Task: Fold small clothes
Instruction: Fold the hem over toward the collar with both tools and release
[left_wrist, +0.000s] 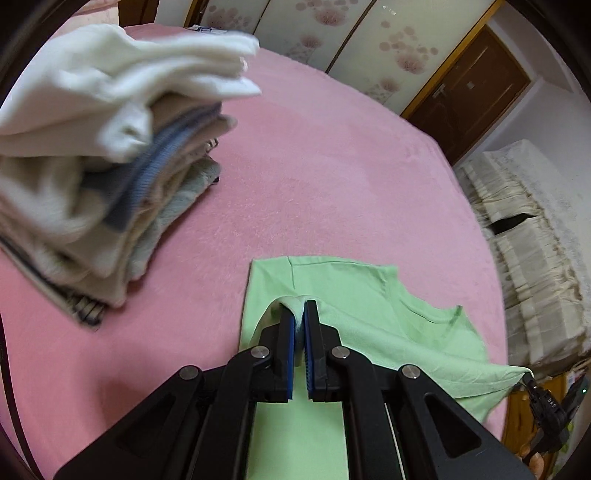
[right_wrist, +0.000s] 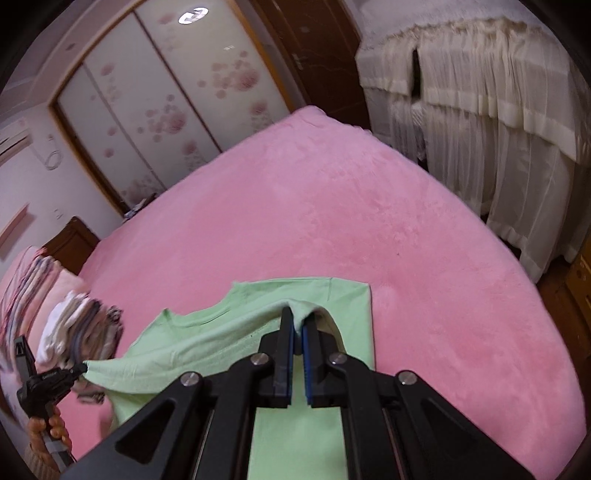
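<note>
Pink bed (right_wrist: 332, 206), floral wardrobe doors (right_wrist: 155, 110), cream curtains (right_wrist: 480, 129), possibly a dark door (left_wrist: 476, 88)

Each view is taken from a camera mounted just behind its own gripper, directed forward and steeply down along the fingers, very near the green shirt (left_wrist: 369, 332) on the pink bed (left_wrist: 314, 184). The shirt, the bed, the stack of folded clothes (left_wrist: 110, 184) and the flowered wardrobe (right_wrist: 155, 103) are shared by both views.
</note>
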